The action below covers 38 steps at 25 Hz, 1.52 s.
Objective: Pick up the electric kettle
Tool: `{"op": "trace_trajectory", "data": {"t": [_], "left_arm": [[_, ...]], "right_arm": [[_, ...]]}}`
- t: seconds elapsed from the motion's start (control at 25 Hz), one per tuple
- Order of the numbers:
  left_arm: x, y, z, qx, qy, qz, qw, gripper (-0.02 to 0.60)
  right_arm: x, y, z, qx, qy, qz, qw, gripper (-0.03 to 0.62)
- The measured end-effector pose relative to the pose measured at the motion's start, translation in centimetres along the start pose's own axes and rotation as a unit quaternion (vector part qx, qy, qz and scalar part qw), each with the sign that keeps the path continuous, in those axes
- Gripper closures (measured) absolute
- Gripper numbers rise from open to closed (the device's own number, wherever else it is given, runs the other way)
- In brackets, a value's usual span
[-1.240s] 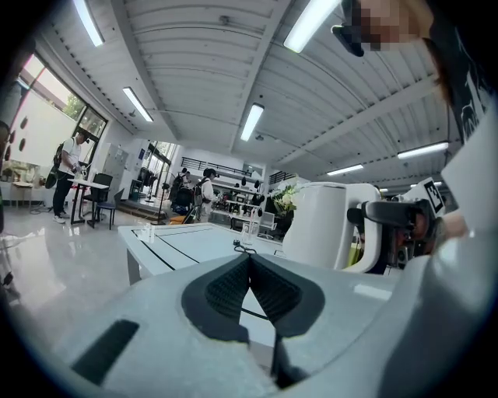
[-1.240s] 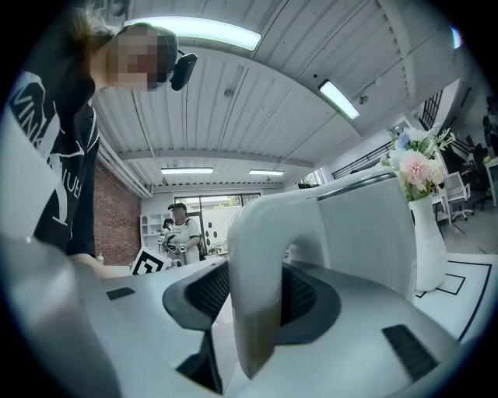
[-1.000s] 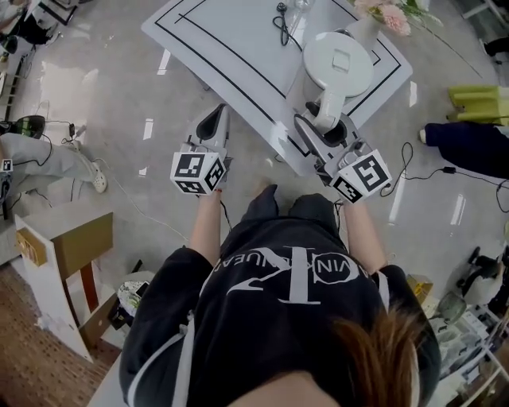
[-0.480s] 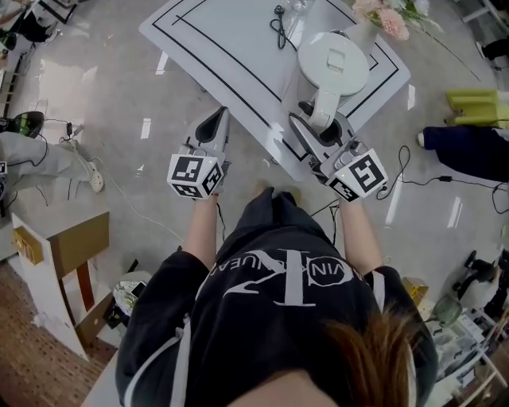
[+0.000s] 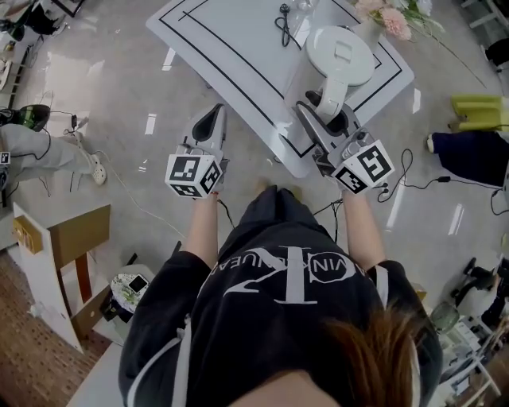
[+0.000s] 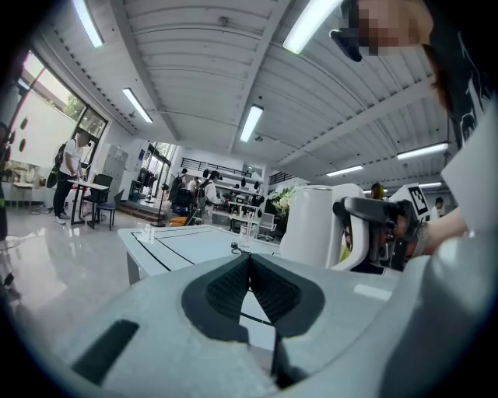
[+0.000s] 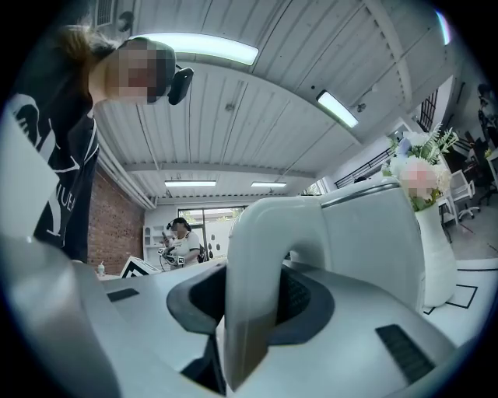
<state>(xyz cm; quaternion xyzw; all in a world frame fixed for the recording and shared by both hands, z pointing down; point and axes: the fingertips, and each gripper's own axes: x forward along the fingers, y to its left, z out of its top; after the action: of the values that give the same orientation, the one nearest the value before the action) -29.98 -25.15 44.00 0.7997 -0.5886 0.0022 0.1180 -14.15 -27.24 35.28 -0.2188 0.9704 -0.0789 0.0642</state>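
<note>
The white electric kettle [image 5: 340, 54] stands near the front right corner of the white table [image 5: 231, 48]. Its curved handle [image 5: 332, 99] points toward me. My right gripper [image 5: 326, 119] is level with the handle and shut on it. In the right gripper view the handle [image 7: 253, 288] fills the gap between both dark pads of the right gripper [image 7: 250, 299], with the kettle body [image 7: 373, 233] just behind. My left gripper [image 5: 213, 119] hangs off the table's front edge, left of the kettle, shut on nothing. In the left gripper view its pads [image 6: 249, 264] meet, and the kettle [image 6: 315, 225] is at the right.
A vase of pink flowers [image 5: 390, 16] stands behind the kettle at the table's far right. A black cable [image 5: 282, 20] and a clear glass [image 5: 301, 6] lie further back. People and desks fill the room beyond. A power strip and cords lie on the floor at left.
Both grippers stay about where they were, the right one at the kettle's handle. The head view has shifted slightly.
</note>
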Motion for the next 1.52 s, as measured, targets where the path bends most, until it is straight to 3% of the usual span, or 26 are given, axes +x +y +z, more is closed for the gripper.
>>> {"op": "trace_trajectory", "data": {"t": [0.68,1.52], "left_arm": [[-1.0,-1.3,0.8,0.008,-0.007,0.015,0.9998,0.572],[4.0,-8.2,1.9,0.028,-0.004,-0.071,0.9971,0.572]], "right_arm": [[-1.3,0.6,2.6,-0.010,-0.020,0.022,1.000,0.482],[-10.4,-2.0,4.7,-0.027,-0.031,-0.065,0.997,0.482]]}}
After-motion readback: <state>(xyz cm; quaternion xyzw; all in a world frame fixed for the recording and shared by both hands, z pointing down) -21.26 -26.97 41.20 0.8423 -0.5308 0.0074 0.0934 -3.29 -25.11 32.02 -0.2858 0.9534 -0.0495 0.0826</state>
